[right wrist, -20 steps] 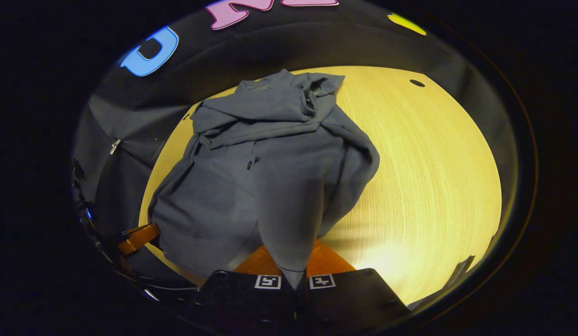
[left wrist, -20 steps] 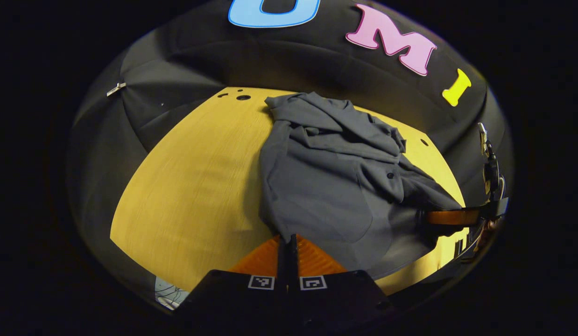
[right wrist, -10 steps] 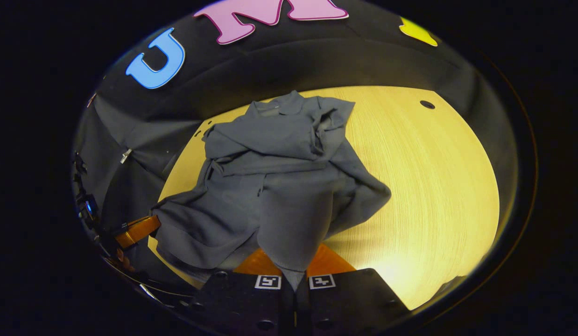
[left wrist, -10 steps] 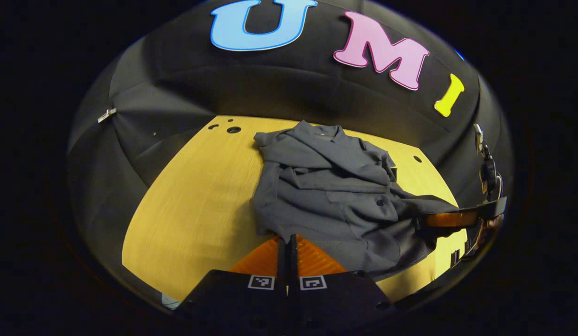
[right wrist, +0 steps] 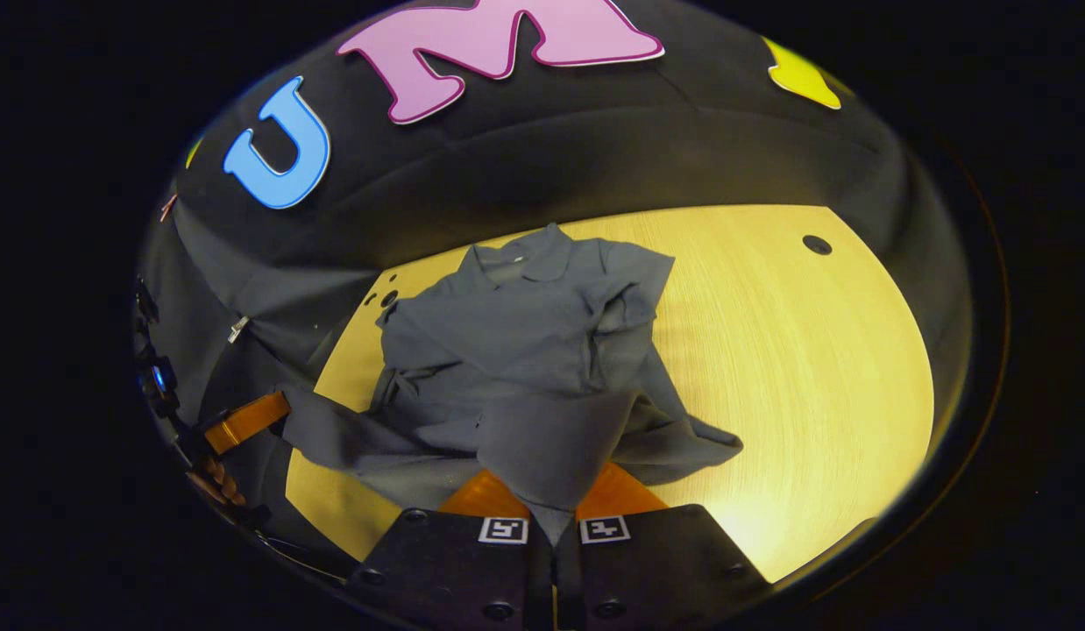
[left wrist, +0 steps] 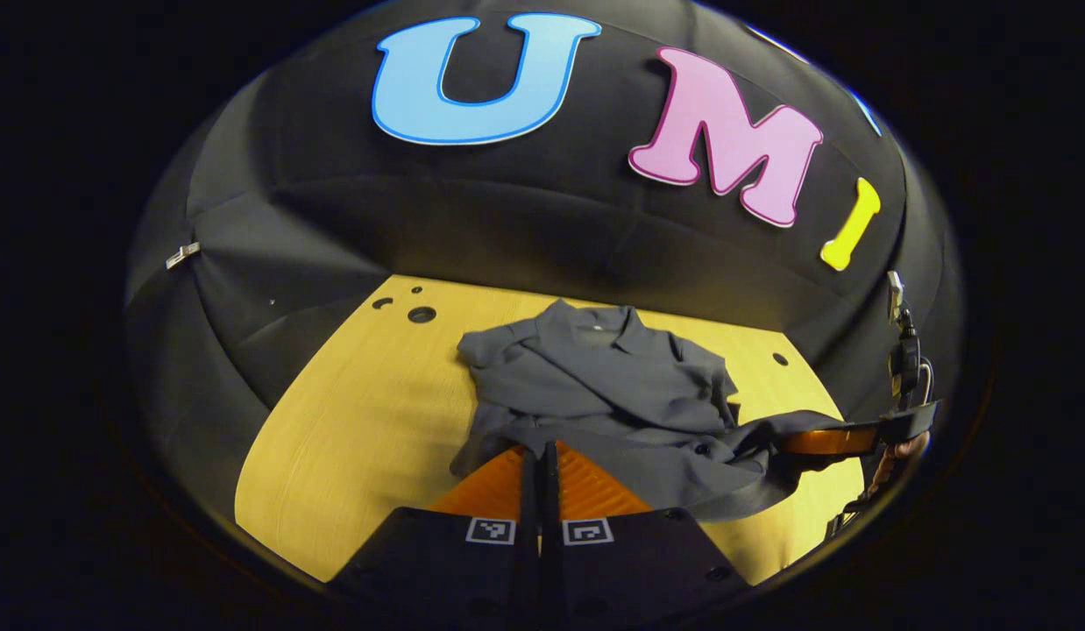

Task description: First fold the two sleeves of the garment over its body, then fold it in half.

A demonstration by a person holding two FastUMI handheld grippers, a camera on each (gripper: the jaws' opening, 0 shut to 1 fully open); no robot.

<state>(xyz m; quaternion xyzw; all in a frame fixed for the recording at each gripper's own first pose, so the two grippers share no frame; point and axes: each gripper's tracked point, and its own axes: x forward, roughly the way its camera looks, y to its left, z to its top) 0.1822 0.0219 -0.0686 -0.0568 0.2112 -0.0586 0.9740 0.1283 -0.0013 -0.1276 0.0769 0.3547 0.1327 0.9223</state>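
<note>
The grey shirt (left wrist: pixel 608 386) lies on the yellow table (left wrist: pixel 350 429), collar at the far side and sleeves folded across its body, with its near hem lifted, the left gripper (left wrist: pixel 539 456) and the right gripper (right wrist: pixel 553 513) each clamped on that hem.

**Both grippers clamped, side by side**

The left gripper (left wrist: pixel 539 456) is holding its fingers pressed together on cloth. The right gripper (right wrist: pixel 553 517) is pinching too, level with it. A hand (right wrist: pixel 216 480) is gripping the left one's handle.
</note>
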